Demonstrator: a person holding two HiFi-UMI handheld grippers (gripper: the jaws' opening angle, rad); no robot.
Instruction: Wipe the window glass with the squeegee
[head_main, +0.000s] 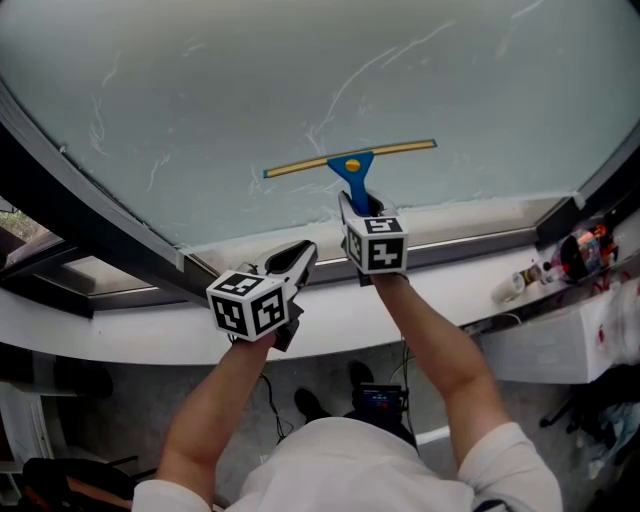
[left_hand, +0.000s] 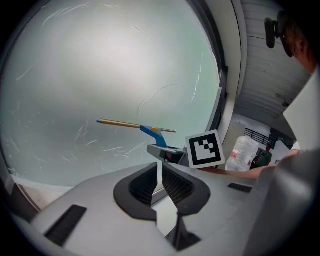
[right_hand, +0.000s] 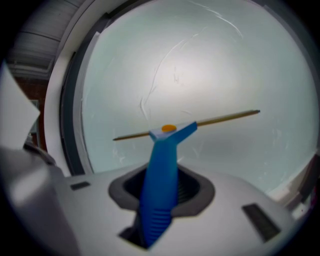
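The squeegee (head_main: 352, 172), with a blue plastic handle, an orange button and a thin brass-coloured blade bar, lies flat against the pale, frosted-looking window glass (head_main: 300, 70). In the head view its blade runs nearly level across the pane, the right end slightly higher. The handle points down toward the person, its long axis crossing the blade.

The glass carries faint white streaks. A dark frame (head_main: 100, 235) borders it, and a white window sill (head_main: 450, 290) runs below, with a small white bottle (head_main: 515, 283) lying at its right end.

The right hand-held gripper (head_main: 355, 205) is clamped on the squeegee's handle, which stands upright between its 2 jaws in the right gripper view. The left hand-held gripper (head_main: 303, 252) hovers just beside it over the sill, its jaws drawn together with only a sliver between them, holding nothing.
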